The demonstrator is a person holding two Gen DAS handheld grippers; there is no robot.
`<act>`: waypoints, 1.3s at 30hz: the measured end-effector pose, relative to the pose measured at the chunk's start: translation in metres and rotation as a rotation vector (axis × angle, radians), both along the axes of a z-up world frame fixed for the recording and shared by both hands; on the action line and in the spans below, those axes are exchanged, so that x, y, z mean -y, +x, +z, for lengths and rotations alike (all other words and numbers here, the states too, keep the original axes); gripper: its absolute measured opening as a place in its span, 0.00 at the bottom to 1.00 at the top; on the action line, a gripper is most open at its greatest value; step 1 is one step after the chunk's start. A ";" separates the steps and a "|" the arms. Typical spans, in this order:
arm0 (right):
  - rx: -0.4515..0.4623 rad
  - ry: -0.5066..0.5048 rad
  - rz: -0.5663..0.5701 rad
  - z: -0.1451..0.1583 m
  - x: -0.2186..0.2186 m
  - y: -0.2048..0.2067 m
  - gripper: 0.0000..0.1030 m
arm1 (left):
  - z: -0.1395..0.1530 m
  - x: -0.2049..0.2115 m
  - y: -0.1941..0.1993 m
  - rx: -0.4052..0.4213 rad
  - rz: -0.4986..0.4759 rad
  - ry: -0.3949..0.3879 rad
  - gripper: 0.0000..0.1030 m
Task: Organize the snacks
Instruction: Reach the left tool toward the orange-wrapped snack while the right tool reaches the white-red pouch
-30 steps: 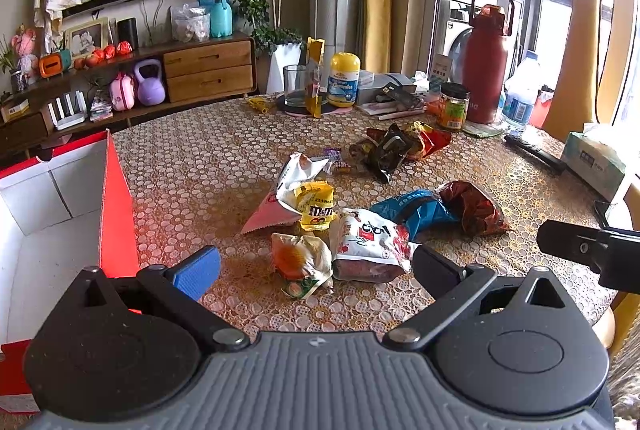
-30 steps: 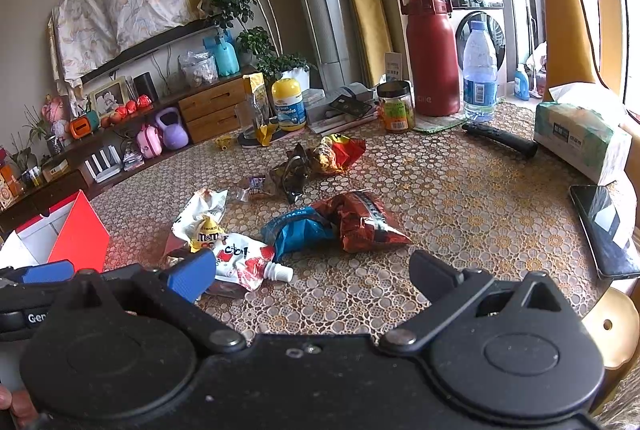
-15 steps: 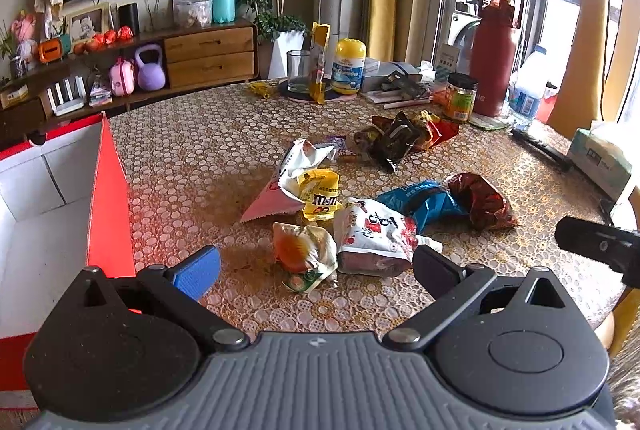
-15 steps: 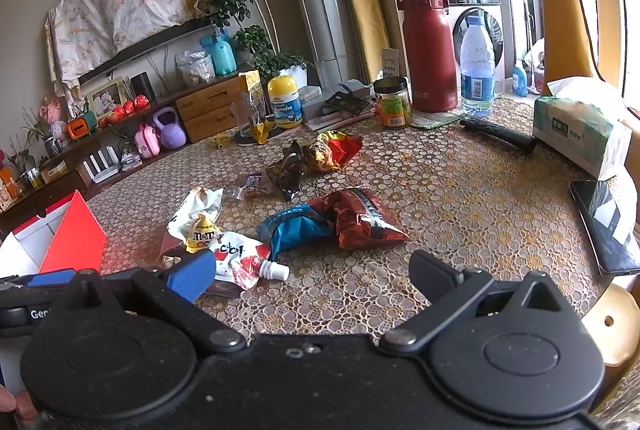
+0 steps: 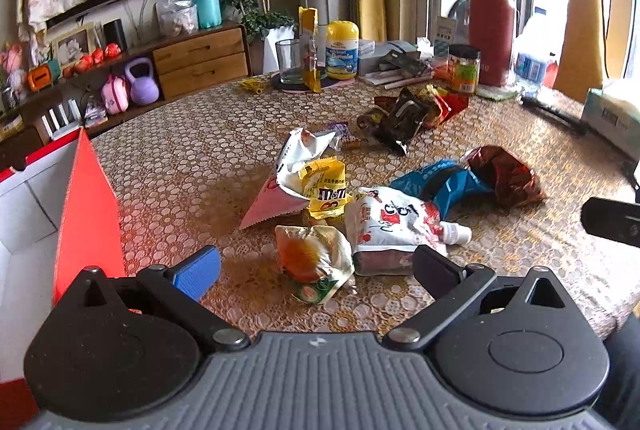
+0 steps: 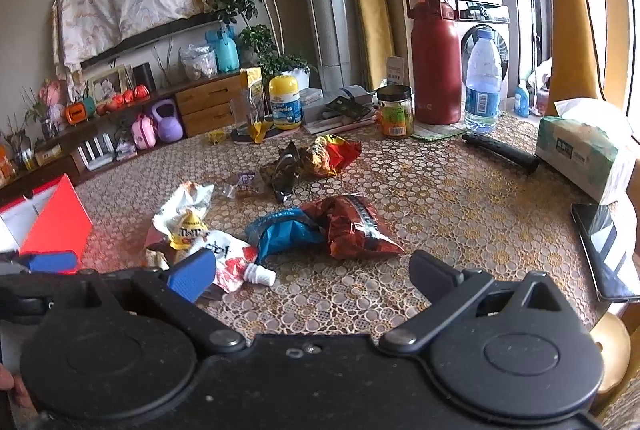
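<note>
My left claw (image 5: 316,268) hangs spread wide and empty over the near edge of the tabletop (image 5: 192,157), its blue-padded finger (image 5: 197,272) and black finger (image 5: 434,270) framing a clear packet with an orange snack (image 5: 314,262) that lies flat just inside that edge. Touching the packet's right side is a white spouted pouch (image 5: 390,226), cap pointing right. Just behind them a yellow M&M's bag (image 5: 326,185) rests on a torn white-and-pink wrapper (image 5: 288,181).

My right claw (image 6: 312,276) is likewise spread, gripping nothing, poised above the same near edge (further to the right). Ahead of it, toward the tabletop's middle, a blue bag (image 6: 286,234) and a dark red chip bag (image 6: 352,226) lie touching, crumpled. Beyond them, a black wrapper (image 6: 282,173) leans against a red-and-yellow bag (image 6: 330,153), with a small purple sweet wrapper (image 6: 246,179) beside them.

An open red box (image 5: 86,205) with a white interior stands at the tabletop's left edge, well apart from the scattered snacks. Along the far edge stand a drinking glass (image 5: 289,61), a yellow-lidded gummies jar (image 5: 341,49), a dark-lidded jar (image 6: 395,111), a tall red flask (image 6: 435,57) and a water bottle (image 6: 483,81). At the right edge sit a tissue pack (image 6: 580,149) and a phone (image 6: 604,246).
</note>
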State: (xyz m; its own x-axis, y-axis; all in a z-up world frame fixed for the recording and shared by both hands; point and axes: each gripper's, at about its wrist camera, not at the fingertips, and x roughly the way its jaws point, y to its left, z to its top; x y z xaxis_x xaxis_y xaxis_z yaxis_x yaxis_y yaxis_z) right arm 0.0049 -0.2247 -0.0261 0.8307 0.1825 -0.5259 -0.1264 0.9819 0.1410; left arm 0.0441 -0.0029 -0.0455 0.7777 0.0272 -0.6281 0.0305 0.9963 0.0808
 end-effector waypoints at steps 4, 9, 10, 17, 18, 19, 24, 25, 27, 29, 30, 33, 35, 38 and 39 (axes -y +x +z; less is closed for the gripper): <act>-0.015 0.003 0.007 -0.005 0.000 0.003 1.00 | -0.012 -0.001 0.012 -0.018 -0.003 0.013 1.00; 0.011 -0.006 0.013 -0.008 -0.001 0.001 1.00 | -0.024 -0.004 0.024 -0.031 -0.010 0.009 1.00; 0.016 -0.010 0.012 -0.008 -0.001 0.001 1.00 | -0.026 -0.005 0.026 -0.030 -0.010 0.000 1.00; -0.017 -0.012 0.018 -0.014 -0.002 0.006 1.00 | -0.038 -0.013 0.037 -0.043 -0.005 -0.025 1.00; -0.018 -0.011 0.016 -0.015 -0.002 0.007 1.00 | -0.040 -0.014 0.038 -0.047 -0.004 -0.024 1.00; -0.019 -0.012 0.016 -0.015 -0.002 0.007 1.00 | -0.041 -0.014 0.038 -0.046 -0.001 -0.021 0.98; -0.029 0.002 0.017 -0.017 -0.002 0.008 1.00 | -0.045 -0.019 0.038 -0.057 -0.033 -0.058 0.84; -0.029 0.005 0.017 -0.018 -0.002 0.009 1.00 | -0.046 -0.019 0.038 -0.058 -0.038 -0.058 0.81; -0.031 0.005 0.016 -0.018 -0.003 0.010 1.00 | -0.048 -0.017 0.038 -0.067 -0.053 -0.055 0.72; -0.034 0.009 0.025 -0.019 -0.004 0.012 1.00 | -0.050 -0.016 0.038 -0.078 -0.058 -0.054 0.61; -0.035 0.011 0.028 -0.020 -0.005 0.012 1.00 | -0.051 -0.016 0.037 -0.070 -0.053 -0.047 0.59; -0.042 0.017 0.042 -0.022 -0.007 0.015 1.00 | -0.050 -0.020 0.037 -0.075 -0.050 -0.069 0.56; -0.050 0.020 0.053 -0.024 -0.010 0.018 1.00 | -0.049 -0.021 0.036 -0.072 -0.049 -0.074 0.55; -0.040 0.009 0.087 -0.026 -0.017 0.024 1.00 | -0.046 -0.023 0.033 -0.057 -0.046 -0.080 0.53; -0.032 0.002 0.101 -0.027 -0.021 0.027 1.00 | -0.046 -0.024 0.033 -0.054 -0.047 -0.080 0.52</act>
State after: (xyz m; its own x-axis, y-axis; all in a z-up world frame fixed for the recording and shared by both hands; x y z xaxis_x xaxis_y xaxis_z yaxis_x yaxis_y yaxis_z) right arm 0.0316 -0.2036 -0.0534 0.7907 0.2657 -0.5515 -0.2206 0.9640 0.1482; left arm 0.0769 0.0206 -0.0913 0.7416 -0.0600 -0.6682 0.0794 0.9968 -0.0015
